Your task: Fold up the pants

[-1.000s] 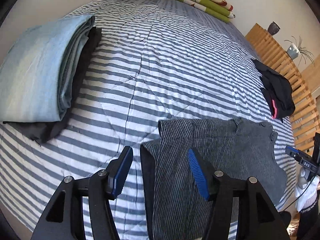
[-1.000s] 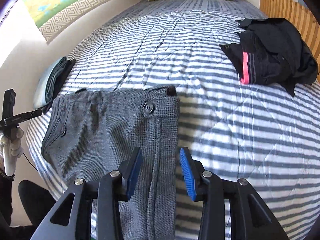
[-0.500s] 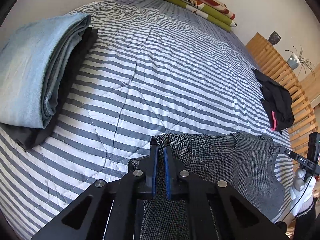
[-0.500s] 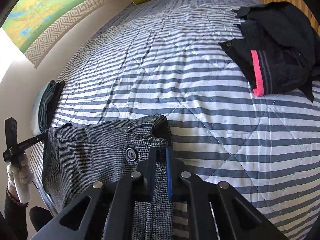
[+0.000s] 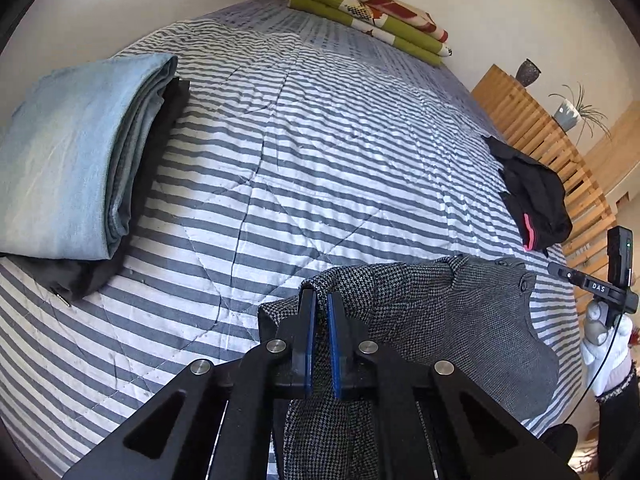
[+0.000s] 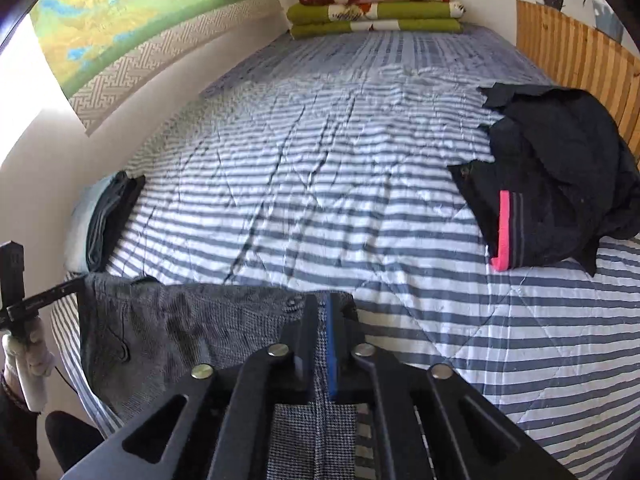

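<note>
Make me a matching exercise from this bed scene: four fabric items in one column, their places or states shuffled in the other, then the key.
Items:
1. grey houndstooth pants
2. folded light-blue jeans
3. black garment with pink stripe
4. green folded blankets

Places or states:
A. stacked at the far end of the bed, by the wall
B. crumpled beside the wooden slats
C. pinched at the near edge by both hand-held grippers
D. lying on a dark folded piece near the left wall

Pairs: 1-C, 2-D, 3-B, 4-A

Folded jeans point(image 5: 68, 168); black clothes point(image 6: 560, 184); green blankets point(image 6: 376, 12).
</note>
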The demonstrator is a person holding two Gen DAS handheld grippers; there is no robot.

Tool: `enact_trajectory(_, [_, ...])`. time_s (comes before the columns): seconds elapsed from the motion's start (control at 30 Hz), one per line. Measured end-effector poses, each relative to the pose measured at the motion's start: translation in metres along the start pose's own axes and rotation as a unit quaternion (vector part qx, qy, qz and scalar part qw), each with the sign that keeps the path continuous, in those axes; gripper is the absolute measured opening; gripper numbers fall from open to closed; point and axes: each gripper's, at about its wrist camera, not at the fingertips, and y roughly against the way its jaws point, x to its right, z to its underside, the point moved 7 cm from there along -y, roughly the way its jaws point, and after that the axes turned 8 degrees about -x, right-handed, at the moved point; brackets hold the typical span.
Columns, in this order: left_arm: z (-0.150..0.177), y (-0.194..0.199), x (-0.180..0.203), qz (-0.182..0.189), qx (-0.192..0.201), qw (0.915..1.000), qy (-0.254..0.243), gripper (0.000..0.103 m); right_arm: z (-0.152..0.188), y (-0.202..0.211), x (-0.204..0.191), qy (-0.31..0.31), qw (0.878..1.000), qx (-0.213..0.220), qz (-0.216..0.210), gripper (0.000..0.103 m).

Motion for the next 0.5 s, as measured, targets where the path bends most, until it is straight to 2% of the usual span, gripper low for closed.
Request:
enact_trajectory(0.03, [0.000,-0.004,-0.001,0.000,-0.002,1.0000,0.001,0.006,0.004,-0.011,0.003,-0.003,1.000,-0.024,-0.010,0.041])
enact_trajectory(0.07, [0.001,-0.009,-0.002,0.000,-0.005,1.0000,0.002,0.006,0.010,-0.021,0.006,-0.007,0.999,-0.035,-0.017,0.042])
enact_trajectory(0.17, [0.001,-0.018,-0.004,-0.003,-0.010,0.9999,0.008,0.006,0.020,-0.047,0.010,-0.004,0.999,-0.050,0.005,0.042])
enact_trajectory(0.2, [0.002,-0.019,-0.005,-0.003,-0.012,0.9999,0.008,0.006,0.022,-0.055,0.012,-0.001,0.998,-0.056,0.014,0.039])
enact_trajectory(0.23, [0.003,-0.019,-0.006,-0.002,-0.011,0.9999,0.008,0.006,0.023,-0.061,0.015,-0.004,0.998,-0.060,0.018,0.023])
enact_trajectory(0.3, [0.005,-0.012,-0.006,0.003,-0.008,1.0000,0.004,0.006,0.026,-0.059,0.019,-0.024,0.998,-0.059,0.017,0.011])
enact_trajectory(0.43, [0.008,0.011,-0.006,0.021,0.007,0.9997,0.007,0.006,0.027,-0.009,0.007,-0.027,0.999,-0.007,-0.014,0.007])
enact_trajectory(0.5, [0.007,0.020,-0.008,0.020,0.016,0.9996,0.007,0.006,0.022,0.016,-0.006,-0.008,1.000,0.019,-0.003,0.006])
